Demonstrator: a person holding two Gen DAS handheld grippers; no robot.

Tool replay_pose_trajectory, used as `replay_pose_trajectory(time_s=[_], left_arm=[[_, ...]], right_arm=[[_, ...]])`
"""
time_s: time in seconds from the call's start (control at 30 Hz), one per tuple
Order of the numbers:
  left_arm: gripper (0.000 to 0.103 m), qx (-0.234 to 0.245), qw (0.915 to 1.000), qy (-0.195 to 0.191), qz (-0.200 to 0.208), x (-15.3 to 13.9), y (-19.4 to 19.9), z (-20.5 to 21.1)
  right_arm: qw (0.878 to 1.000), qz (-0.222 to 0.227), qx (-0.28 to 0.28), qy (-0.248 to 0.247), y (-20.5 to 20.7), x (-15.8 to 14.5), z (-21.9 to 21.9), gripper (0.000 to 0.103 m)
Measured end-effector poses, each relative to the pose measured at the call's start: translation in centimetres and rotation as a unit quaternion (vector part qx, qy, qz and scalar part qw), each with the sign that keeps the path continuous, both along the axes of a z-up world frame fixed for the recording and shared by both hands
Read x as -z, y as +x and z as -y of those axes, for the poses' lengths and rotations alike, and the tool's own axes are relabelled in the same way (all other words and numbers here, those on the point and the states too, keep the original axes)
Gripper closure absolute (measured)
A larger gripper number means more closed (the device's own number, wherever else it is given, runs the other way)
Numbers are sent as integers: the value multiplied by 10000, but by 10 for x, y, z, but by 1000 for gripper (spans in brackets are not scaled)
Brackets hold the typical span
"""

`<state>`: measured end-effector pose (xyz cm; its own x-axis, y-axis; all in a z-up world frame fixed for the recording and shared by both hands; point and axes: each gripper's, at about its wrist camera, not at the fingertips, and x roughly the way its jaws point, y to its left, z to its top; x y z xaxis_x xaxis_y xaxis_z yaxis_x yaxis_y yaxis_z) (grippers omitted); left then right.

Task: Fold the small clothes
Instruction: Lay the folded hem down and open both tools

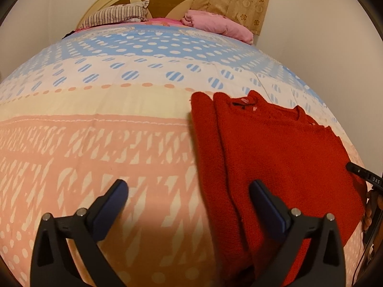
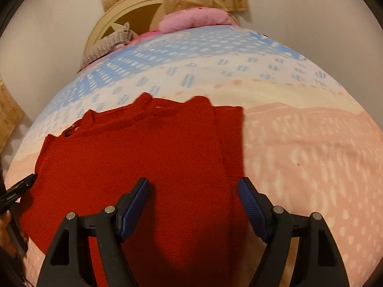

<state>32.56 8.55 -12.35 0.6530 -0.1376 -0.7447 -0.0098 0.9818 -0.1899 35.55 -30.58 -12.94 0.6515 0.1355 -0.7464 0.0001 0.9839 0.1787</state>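
**A:** We see a red sweater (image 1: 275,157) lying flat on the bed (image 1: 95,143), its neckline turned toward the headboard (image 1: 143,2), one side already doubled over in a long strip. Why there?

**B:** We judge the bedspread gives a broad, soft surface, and the sweater sits toward its near edge, within easy reach of both hands. In the right wrist view the sweater (image 2: 148,162) fills the middle ground.

**A:** And the tools?

**B:** We hold the left tool (image 1: 189,191) with its jaws spread wide and nothing between them, poised over the sweater's folded edge where red meets pink print. The right tool (image 2: 194,189) is likewise agape and empty, above the lower half of the sweater, its right finger near the folded strip.

**A:** So neither grips cloth?

**B:** None that we can see. We take the spread jaws as readiness to pinch an edge for the next fold.

**A:** The rest?

**B:** A striped pillow (image 1: 117,15) and a pink blanket (image 1: 215,24) lie at the head, well apart from the work.
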Motion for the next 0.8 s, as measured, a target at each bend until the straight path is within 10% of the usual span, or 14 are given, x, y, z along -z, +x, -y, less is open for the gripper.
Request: replay_pose_trajectory(time_s=[0.37,0.6,0.8], left_arm=[[0,-2,10000,5,3,0,0,2],[0,1,10000,1,4,0,0,2],[0,2,10000,-13,2,0,0,1]], right_arm=[[9962,732,-469,-72,-31,-54,-52,26],[9901,489,-1304,-203,-33,-29,-123,26],[9921,260,-1130,489,-29,-1,-99,26]])
